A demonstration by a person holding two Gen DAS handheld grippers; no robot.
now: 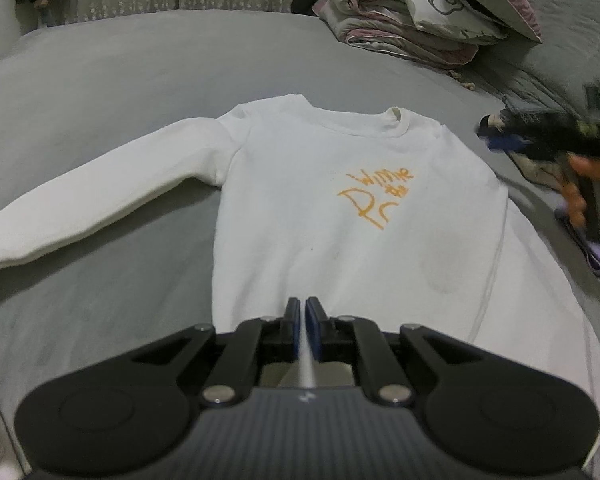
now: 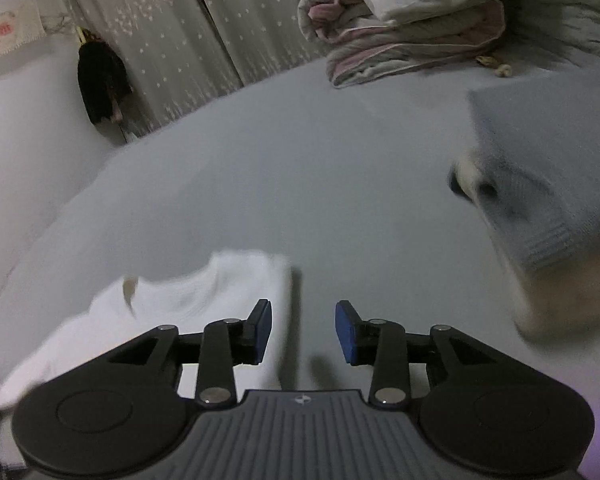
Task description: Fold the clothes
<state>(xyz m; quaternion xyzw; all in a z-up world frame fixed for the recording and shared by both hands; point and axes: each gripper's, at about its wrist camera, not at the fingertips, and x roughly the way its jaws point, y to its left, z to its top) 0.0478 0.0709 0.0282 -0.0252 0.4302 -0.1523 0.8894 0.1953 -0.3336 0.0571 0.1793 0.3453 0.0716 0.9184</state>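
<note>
A white sweatshirt (image 1: 320, 200) with orange lettering lies face up on the grey bed sheet (image 1: 120, 80), with its left sleeve spread out to the side. My left gripper (image 1: 303, 308) sits at the bottom hem, shut, with a thin strip of the white cloth pinched between its blue pads. At the right edge of the left wrist view, my right gripper (image 1: 496, 136) shows blurred beside the sweatshirt's shoulder, a hand (image 1: 580, 196) behind it. In the right wrist view, that right gripper (image 2: 302, 320) is open over bare sheet with nothing between its fingers. The sweatshirt's edge (image 2: 204, 300) lies just left of it.
A pile of folded quilts (image 1: 412, 12) sits at the far side of the bed, also in the right wrist view (image 2: 412, 20). A blurred blue-grey knit garment (image 2: 540, 168) lies close on the right. A starred curtain (image 2: 188, 28) and a dark hanging item (image 2: 100, 80) stand behind.
</note>
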